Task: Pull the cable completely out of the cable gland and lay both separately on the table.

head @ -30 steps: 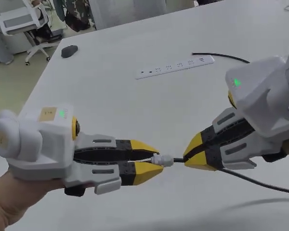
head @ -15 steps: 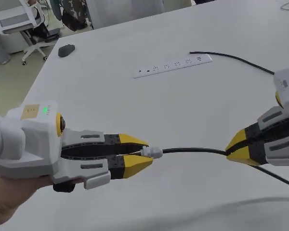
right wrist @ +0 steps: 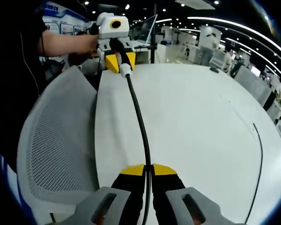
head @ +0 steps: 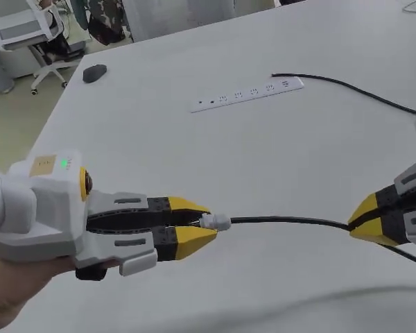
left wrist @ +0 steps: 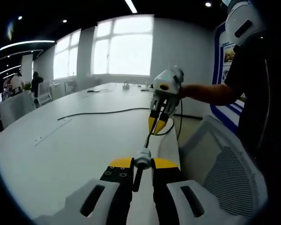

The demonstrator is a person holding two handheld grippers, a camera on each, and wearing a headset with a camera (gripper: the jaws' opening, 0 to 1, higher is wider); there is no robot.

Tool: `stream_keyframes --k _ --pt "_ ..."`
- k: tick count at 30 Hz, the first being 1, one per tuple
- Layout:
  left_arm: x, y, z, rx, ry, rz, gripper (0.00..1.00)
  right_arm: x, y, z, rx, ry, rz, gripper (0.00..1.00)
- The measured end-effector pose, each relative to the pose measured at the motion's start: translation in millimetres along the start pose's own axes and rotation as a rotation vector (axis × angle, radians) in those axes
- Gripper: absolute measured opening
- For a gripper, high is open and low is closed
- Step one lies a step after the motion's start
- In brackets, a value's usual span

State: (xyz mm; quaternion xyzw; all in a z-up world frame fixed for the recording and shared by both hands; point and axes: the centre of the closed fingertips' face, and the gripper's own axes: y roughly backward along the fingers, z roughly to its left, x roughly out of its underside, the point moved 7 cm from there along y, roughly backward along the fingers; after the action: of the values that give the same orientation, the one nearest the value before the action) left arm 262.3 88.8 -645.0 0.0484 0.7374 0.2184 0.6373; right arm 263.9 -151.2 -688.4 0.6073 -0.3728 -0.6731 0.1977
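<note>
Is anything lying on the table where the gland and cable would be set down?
Nothing visible does. The table beneath the cable gland and cable is bare; the power strip and mouse lie well beyond them.

Left gripper [head: 209, 222] and right gripper [head: 351, 226] face each other apart, jaws clamped.

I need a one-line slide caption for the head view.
Left gripper holds the white cable gland; right gripper holds the black cable stretched between them.
</note>
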Motion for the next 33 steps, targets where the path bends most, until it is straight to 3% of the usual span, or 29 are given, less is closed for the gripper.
stream_keyframes --k 3,4,7,10,13,16,25,33 --pt "1.0 0.4 0.2 -0.007 0.005 -0.001 0.15 -6.1 -0.7 -2.0 -0.001 -0.004 0.002 0.06" --pt "1.2 0.6 0.2 -0.008 0.003 0.001 0.15 -9.5 -0.9 0.5 -0.034 -0.022 -0.007 0.08" --pt "3.1 1.3 0.2 -0.008 -0.002 0.01 0.15 -23.2 -3.5 -1.8 -0.038 -0.021 -0.046 0.14" --pt "3.0 0.9 -0.2 -0.008 0.001 0.005 0.15 -47.7 -9.9 5.1 -0.082 -0.007 -0.139 0.16" --pt "2.7 0.0 -0.3 -0.006 -0.003 0.006 0.15 -71.8 -18.7 13.0 -0.113 0.034 -0.199 0.17" --pt "1.8 -0.6 -0.4 -0.003 -0.005 0.006 0.15 -87.5 -29.4 16.7 -0.135 0.059 -0.211 0.15" --pt "2.1 -0.3 0.0 0.007 -0.021 0.017 0.15 -112.1 -47.6 23.7 -0.186 0.132 -0.204 0.06" --pt "5.2 4.6 -1.1 0.01 -0.034 0.02 0.15 -118.2 -52.6 29.9 -0.203 0.171 -0.171 0.0"
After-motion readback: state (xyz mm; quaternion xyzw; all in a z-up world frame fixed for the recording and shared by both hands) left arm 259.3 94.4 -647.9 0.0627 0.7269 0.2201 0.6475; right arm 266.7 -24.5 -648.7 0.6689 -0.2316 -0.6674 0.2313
